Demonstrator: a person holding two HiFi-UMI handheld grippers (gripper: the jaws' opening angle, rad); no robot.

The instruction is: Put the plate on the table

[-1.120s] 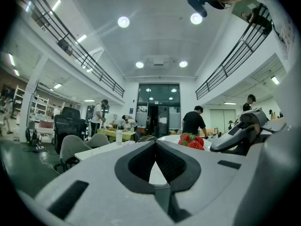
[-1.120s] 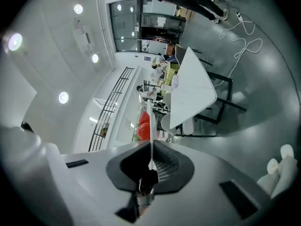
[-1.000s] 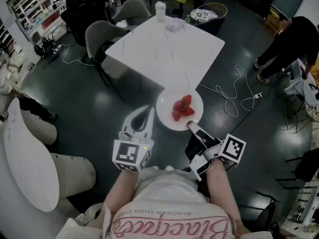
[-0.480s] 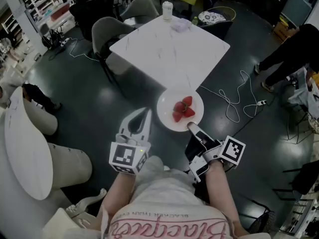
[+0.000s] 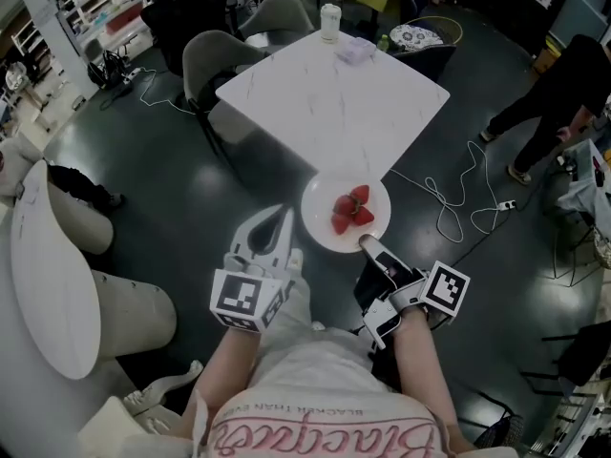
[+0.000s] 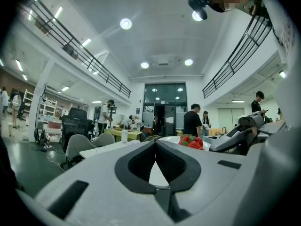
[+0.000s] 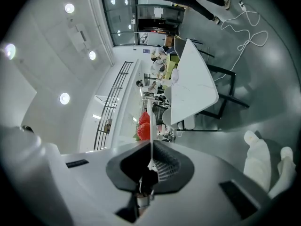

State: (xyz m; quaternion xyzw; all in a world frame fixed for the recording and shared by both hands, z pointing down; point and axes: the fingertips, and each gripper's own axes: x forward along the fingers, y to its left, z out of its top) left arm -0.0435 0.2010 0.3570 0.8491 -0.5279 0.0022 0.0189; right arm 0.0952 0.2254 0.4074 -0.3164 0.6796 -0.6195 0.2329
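Observation:
A white plate [image 5: 319, 206] carrying red strawberries [image 5: 350, 208] hangs in the air just short of the near corner of the white square table [image 5: 334, 103]. My right gripper [image 5: 366, 244] is shut on the plate's near rim. In the right gripper view the plate [image 7: 150, 121] shows edge-on between the jaws, with the strawberries [image 7: 144, 125] beside it and the table [image 7: 193, 86] beyond. My left gripper [image 5: 284, 215] is shut and holds nothing, just left of the plate. In the left gripper view the strawberries [image 6: 190, 141] lie to the right of its tips [image 6: 155, 142].
Grey chairs [image 5: 215, 60] stand at the table's far left side. A cup [image 5: 330, 22] and a pale packet [image 5: 353, 51] sit on its far end. A white cable [image 5: 449, 208] lies on the dark floor at the right. A person in black [image 5: 554, 93] stands at the right. A round white table [image 5: 52, 294] is at the left.
The table has come slightly nearer in the view. Both grippers and the plate keep the same pose. The person at the right has shifted.

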